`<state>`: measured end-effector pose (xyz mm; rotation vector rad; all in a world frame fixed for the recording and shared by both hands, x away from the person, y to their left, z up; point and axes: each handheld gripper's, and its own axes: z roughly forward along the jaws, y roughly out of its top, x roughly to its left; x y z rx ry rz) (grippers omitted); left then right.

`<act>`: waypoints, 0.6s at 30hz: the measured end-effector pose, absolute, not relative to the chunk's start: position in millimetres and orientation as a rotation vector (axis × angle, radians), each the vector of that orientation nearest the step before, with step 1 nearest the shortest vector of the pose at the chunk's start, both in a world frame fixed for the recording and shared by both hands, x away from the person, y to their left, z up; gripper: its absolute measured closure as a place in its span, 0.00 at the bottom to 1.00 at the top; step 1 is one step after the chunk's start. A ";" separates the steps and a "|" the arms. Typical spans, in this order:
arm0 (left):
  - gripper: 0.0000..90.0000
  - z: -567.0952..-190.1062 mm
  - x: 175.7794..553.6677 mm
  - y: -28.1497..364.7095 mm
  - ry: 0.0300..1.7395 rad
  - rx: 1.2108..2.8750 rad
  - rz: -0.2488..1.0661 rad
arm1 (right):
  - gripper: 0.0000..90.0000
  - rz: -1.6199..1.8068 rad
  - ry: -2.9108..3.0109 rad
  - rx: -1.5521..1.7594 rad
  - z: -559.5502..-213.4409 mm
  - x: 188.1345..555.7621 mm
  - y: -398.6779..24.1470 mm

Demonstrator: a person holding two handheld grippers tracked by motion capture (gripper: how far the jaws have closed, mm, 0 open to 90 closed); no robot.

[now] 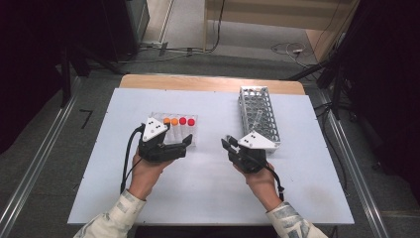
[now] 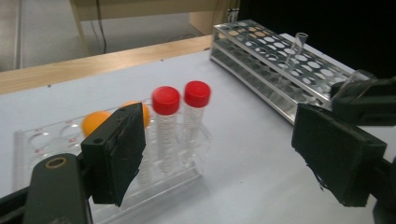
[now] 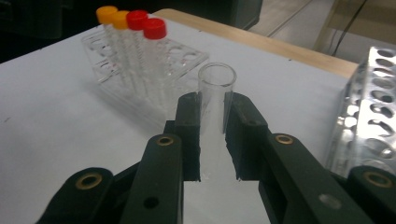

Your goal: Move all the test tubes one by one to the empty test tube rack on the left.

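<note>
No writing can be read on anything here; the red rings around the holes of the clear rack (image 2: 42, 140) are too small to make out as marks. That clear plastic rack stands on the left half of the white bench (image 1: 208, 188) and carries four capped tubes in a row, two orange-capped tubes (image 1: 170, 121) on the left and two red-capped tubes (image 2: 180, 100) to their right. On the far right of the bench lies a long white perforated rack (image 1: 258, 116) with one bare tube (image 2: 295, 49) leaning in it. Nothing lies on the bench between the two racks. The right gripper (image 3: 212, 135) has its fingers closed on an open-topped clear glass tube (image 3: 215, 86), held upright with its rim above the pads; in the high view this gripper sits just near of the white rack's near end. The left gripper (image 2: 219, 154) has its fingers spread wide with nothing between them, just near of the clear rack, one pad in front of the orange caps.
</note>
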<state>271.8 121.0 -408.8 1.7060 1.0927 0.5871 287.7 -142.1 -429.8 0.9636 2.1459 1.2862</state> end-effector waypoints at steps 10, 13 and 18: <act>0.38 -413.0 262.9 94.3 0.974 1.771 0.497 | 0.81 1.285 2.233 0.906 -444.5 278.4 -108.8; 0.48 -414.8 261.9 90.6 0.950 1.783 0.481 | 0.81 1.287 2.247 0.888 -447.1 276.2 -99.9; 0.62 -418.0 262.1 89.6 0.937 1.798 0.460 | 0.81 1.304 2.260 0.864 -446.7 273.8 -89.5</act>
